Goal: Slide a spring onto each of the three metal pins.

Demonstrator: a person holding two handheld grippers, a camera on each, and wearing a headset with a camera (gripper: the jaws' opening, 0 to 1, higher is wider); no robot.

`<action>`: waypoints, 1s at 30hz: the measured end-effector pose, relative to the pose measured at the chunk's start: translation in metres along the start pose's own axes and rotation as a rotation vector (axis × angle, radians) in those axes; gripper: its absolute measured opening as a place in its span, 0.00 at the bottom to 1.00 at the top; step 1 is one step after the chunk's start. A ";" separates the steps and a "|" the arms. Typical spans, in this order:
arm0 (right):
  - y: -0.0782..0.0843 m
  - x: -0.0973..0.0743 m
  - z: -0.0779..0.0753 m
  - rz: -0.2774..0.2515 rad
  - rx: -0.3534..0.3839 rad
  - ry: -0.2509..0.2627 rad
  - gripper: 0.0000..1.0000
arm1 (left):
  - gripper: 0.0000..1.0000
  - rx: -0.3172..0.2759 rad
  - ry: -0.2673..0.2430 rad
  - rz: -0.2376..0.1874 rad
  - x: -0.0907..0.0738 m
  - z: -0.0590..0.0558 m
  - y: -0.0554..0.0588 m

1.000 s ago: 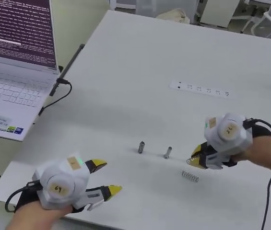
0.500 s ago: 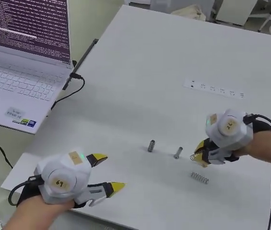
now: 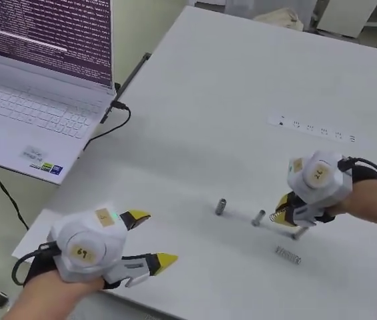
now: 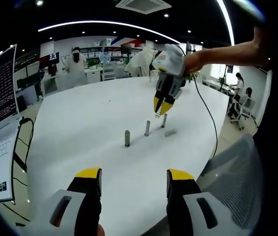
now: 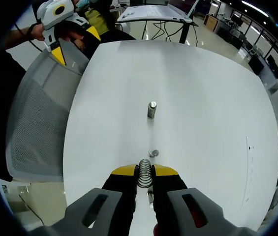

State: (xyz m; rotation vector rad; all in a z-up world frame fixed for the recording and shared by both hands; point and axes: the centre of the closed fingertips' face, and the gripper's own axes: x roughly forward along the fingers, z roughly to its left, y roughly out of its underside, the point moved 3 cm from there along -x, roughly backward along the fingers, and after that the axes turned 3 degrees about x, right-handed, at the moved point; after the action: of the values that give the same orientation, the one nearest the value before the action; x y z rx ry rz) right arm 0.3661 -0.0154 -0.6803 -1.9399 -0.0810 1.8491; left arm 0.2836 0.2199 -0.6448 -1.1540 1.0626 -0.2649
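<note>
White surface (image 3: 208, 100) with pins | right gripper (image 5: 144, 169) clamped tight on a spring (image 5: 144, 178), just beside the middle pin (image 5: 153, 153) | left gripper (image 3: 153, 238) spread wide, empty, near front edge | loose spring (image 3: 287, 255) lay flat nearby

Smooth matt white tabletop (image 3: 208, 100), bright metal pin (image 3: 259, 218), steel-wire spring (image 5: 144, 173)

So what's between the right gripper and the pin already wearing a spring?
A bare pin, just ahead of the spring in the right gripper, as the right gripper view shows.
</note>
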 end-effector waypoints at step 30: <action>-0.008 0.021 -0.018 0.048 -0.052 -0.021 0.09 | 0.48 -0.046 -0.020 0.019 -0.004 0.004 0.011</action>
State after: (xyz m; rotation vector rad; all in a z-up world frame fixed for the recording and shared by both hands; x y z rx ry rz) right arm 0.3874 -0.0056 -0.6968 -1.9739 -0.0908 1.9165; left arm 0.2815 0.2295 -0.6518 -1.1846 1.0659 -0.2143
